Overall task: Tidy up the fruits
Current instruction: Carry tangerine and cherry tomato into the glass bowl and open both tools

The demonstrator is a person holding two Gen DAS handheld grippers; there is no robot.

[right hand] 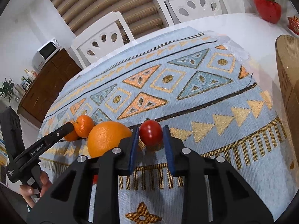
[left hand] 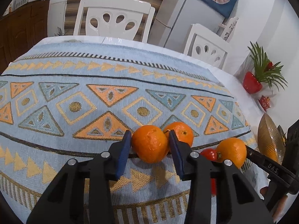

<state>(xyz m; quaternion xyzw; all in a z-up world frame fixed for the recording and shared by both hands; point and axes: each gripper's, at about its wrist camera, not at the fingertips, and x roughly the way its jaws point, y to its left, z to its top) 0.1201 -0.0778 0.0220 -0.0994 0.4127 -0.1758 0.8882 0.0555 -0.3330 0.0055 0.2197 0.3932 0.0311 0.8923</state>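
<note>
In the left wrist view my left gripper is shut on a mandarin, its blue pads against both sides. A second mandarin lies just behind it, and a larger orange with a red tomato sits to the right. In the right wrist view my right gripper straddles the tomato, the pads close to its sides; it seems lifted slightly above the cloth. The orange lies left of it, the mandarins farther left beside the left gripper's finger.
A patterned blue and orange tablecloth covers the table. An amber glass bowl stands at the right edge, also in the right wrist view. A red vase with a plant and white chairs stand beyond.
</note>
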